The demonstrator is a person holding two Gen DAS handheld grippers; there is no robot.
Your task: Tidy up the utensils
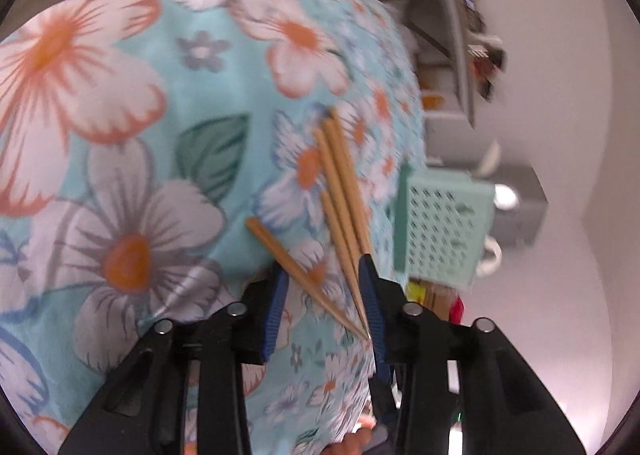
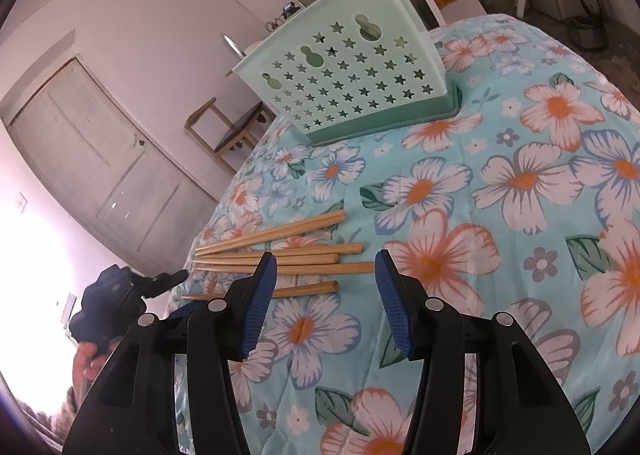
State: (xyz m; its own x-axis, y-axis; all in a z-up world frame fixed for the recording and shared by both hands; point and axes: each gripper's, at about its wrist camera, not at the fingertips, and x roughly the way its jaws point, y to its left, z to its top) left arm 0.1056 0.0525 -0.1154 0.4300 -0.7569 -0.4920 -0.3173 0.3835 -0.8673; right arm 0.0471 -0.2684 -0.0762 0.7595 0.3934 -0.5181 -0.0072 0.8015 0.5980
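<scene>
Several wooden chopsticks (image 2: 280, 255) lie side by side on the floral tablecloth (image 2: 500, 195), near its left edge. A mint-green utensil basket (image 2: 348, 75) with star holes stands beyond them. My right gripper (image 2: 326, 267) is open, low over the cloth, its left finger over the chopsticks' thick ends. In the left wrist view the chopsticks (image 1: 340, 191) run toward my left gripper (image 1: 324, 275), which is open with their thin tips between its fingers; nothing is gripped. The basket (image 1: 440, 227) stands to the right there.
The table edge drops away close to the chopsticks' tips. A wooden chair (image 2: 228, 127) and a door (image 2: 100, 159) lie beyond the table. Shelves with clutter (image 1: 460, 35) stand past the basket. The left gripper also shows in the right wrist view (image 2: 120, 295).
</scene>
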